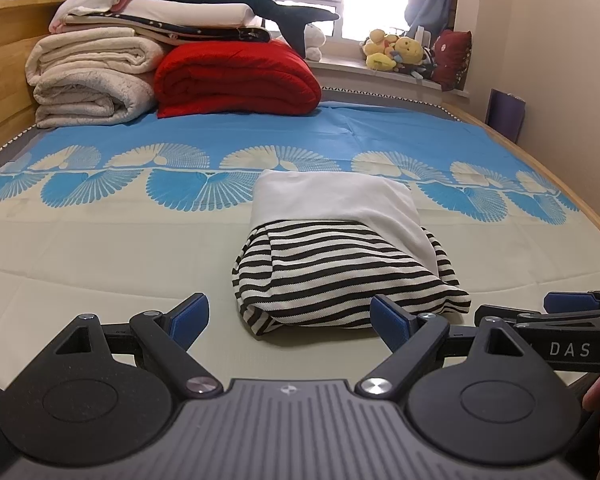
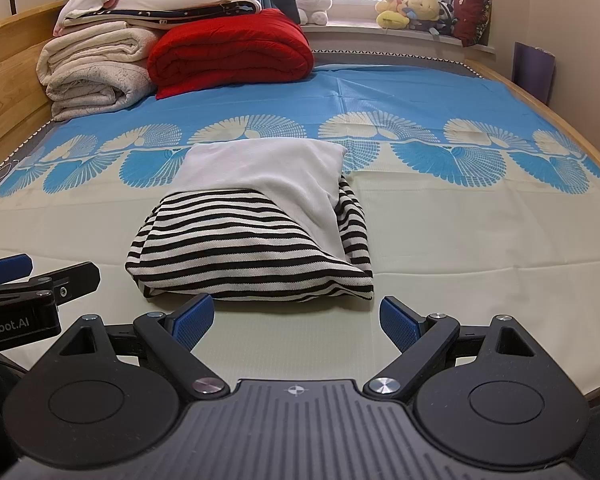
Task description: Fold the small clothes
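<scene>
On the bed (image 1: 100, 248), over the cream part of a blue-and-cream patterned sheet (image 2: 440, 92), lies a folded black-and-white striped garment (image 1: 340, 280) with a white garment (image 1: 340, 200) folded on top of its far half. Left hand-held gripper (image 1: 290, 318): released, jaws wide, nothing between the blue pads, just short of the bundle's near edge. Right hand-held gripper (image 2: 296, 320): likewise released and empty, near the same edge. Folded blankets, red (image 2: 232, 48) and cream (image 2: 96, 72), are stacked at the far left.
</scene>
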Available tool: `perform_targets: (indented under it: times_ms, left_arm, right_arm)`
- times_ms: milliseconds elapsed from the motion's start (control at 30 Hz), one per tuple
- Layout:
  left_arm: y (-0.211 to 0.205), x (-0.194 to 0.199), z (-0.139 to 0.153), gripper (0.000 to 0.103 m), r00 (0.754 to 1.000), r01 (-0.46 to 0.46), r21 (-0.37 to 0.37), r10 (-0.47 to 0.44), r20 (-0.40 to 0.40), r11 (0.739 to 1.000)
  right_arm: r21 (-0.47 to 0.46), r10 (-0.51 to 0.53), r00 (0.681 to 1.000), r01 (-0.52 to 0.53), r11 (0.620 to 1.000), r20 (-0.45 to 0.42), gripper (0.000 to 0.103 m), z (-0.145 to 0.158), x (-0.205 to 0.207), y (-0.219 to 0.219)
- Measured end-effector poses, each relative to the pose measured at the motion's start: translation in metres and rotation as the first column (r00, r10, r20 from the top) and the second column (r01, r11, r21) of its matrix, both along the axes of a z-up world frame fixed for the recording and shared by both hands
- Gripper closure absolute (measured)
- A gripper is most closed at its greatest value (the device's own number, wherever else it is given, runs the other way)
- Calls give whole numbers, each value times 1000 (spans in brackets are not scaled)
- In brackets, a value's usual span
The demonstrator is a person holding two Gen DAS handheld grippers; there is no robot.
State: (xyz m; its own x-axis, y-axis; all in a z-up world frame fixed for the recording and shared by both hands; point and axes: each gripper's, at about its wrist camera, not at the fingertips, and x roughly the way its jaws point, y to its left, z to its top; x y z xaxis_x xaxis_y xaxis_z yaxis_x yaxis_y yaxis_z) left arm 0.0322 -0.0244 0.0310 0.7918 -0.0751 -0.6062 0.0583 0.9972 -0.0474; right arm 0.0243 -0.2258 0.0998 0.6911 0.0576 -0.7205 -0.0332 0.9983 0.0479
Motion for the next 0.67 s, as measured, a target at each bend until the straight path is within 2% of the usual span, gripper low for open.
perform_targets:
  times_ms: [667]
  left_arm:
    - [0, 0, 0, 12, 1000, 2, 1, -2, 1, 1000]
  right_arm:
    - [0, 0, 1000, 0, 1000, -1, 13, 0, 0, 0]
